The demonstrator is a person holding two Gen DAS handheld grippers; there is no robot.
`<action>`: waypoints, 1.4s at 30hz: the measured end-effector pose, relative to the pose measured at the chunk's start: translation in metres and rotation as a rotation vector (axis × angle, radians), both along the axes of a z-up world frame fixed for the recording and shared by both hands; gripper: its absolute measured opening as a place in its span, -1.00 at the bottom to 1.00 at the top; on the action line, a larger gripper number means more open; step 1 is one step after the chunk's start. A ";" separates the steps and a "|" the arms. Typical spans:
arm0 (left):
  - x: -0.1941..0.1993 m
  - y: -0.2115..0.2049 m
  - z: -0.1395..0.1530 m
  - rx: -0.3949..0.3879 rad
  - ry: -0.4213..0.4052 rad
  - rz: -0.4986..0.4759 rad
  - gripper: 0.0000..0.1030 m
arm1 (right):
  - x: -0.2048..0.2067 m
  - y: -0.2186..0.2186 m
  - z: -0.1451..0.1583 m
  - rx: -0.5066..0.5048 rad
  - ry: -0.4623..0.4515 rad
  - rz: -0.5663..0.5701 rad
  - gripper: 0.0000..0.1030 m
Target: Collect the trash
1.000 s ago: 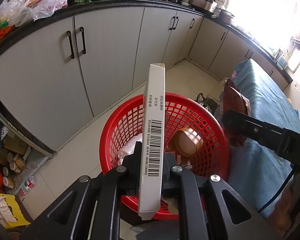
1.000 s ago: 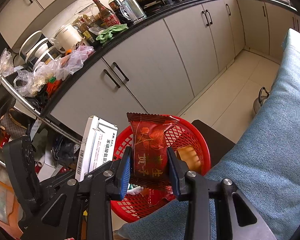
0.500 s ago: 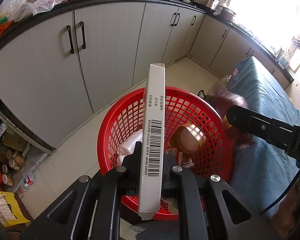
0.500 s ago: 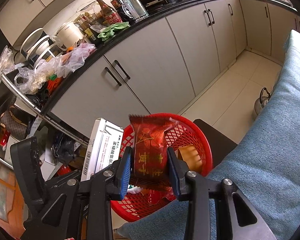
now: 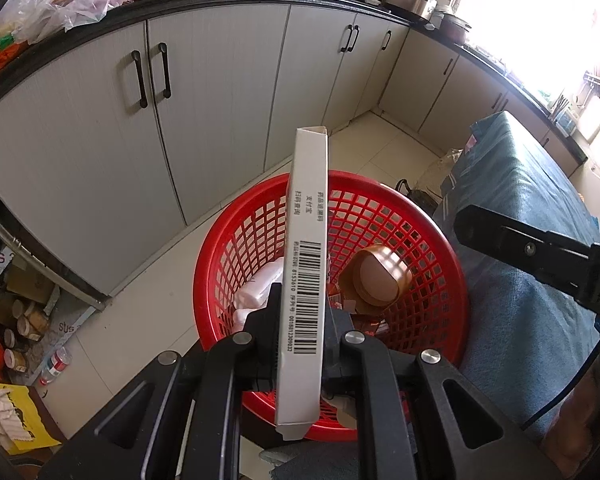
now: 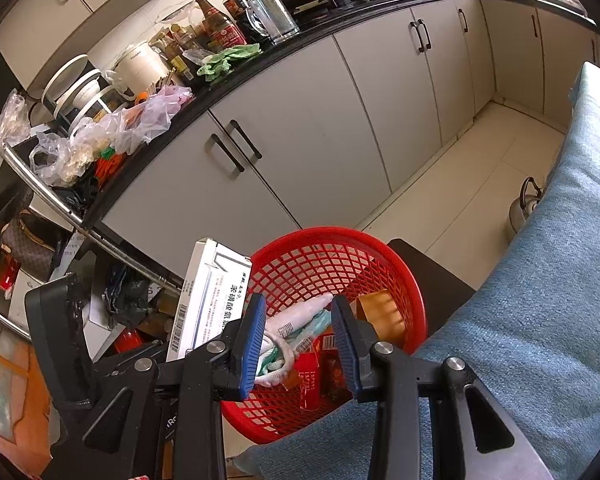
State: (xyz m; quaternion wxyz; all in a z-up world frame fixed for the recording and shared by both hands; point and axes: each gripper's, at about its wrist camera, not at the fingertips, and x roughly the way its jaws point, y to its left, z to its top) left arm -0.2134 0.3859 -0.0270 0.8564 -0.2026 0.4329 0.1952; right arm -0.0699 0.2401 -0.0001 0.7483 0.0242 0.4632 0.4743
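The flat white cardboard carton (image 5: 305, 280) you hold in your left hand-held gripper (image 5: 302, 332) stands on edge, barcode side up, above the near rim of the red plastic mesh basket (image 5: 432, 240). It is long and stiff, and most of its length pokes past the pads, so if you let go here it may tip on the rim and slide down to the tiled floor (image 5: 140, 312) rather than inside. Your right hand-held gripper (image 6: 298, 340) hangs over the basket with its ribbed blue pads (image 6: 252, 340) apart and nothing between them. Inside lie a glossy brown tape roll (image 5: 374, 280), a soft white tube (image 6: 300, 314) and a red packet (image 6: 308, 380); the carton could wedge across these and stick out. The basket sits just beside the blue cloth-covered desk (image 6: 560, 280).
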 end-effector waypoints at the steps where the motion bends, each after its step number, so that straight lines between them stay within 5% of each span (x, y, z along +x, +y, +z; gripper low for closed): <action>1: 0.000 0.000 0.000 0.001 0.000 0.000 -0.75 | 0.000 0.000 0.000 0.002 0.001 -0.001 -0.26; 4: 0.000 -0.002 0.001 0.003 -0.001 -0.001 -0.67 | 0.001 -0.001 0.000 0.006 0.004 -0.006 -0.26; 9: -0.006 -0.002 0.008 0.010 -0.025 0.003 -0.03 | 0.004 -0.007 -0.001 0.023 0.015 -0.020 -0.17; 24: -0.026 -0.011 0.032 0.069 -0.038 0.022 0.19 | -0.008 -0.016 0.017 -0.005 -0.113 -0.092 -0.03; 42: -0.055 -0.049 0.065 0.198 -0.080 0.058 0.51 | -0.070 -0.088 0.055 -0.006 -0.280 -0.178 0.37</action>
